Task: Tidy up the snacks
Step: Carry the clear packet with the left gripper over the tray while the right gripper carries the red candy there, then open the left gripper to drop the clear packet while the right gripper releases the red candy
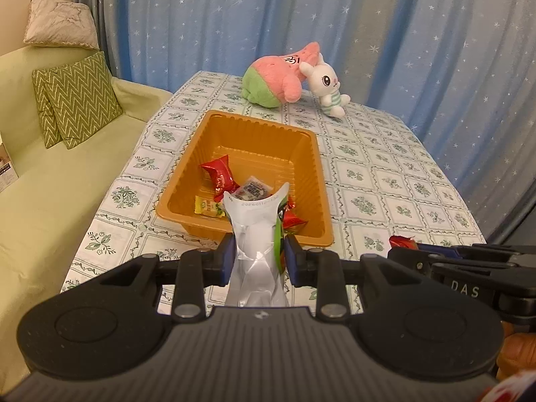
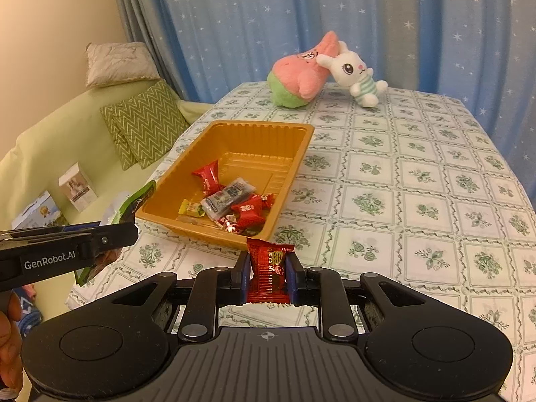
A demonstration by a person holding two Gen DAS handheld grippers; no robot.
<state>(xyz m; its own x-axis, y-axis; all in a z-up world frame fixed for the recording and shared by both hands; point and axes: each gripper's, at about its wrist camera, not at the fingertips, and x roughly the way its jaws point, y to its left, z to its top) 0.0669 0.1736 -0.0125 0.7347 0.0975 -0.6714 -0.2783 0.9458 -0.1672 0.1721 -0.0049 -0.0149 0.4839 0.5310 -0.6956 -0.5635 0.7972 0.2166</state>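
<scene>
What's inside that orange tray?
The orange tray holds red wrapped snacks, a grey packet and a small yellow one. Anything beneath that pile is hidden. The tray's far half is bare.

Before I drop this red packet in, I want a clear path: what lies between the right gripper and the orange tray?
Only bare tablecloth lies between the right gripper, shut on the red packet, and the orange tray, as the right wrist view shows.

From my feed: pink-and-green plush (image 1: 279,78) leaning against a white bunny plush (image 1: 326,85) at the far end of the floral tablecloth (image 2: 418,181), starry blue curtain (image 1: 368,26) behind, zigzag green cushions (image 1: 78,98) on the sofa (image 1: 50,201).
</scene>
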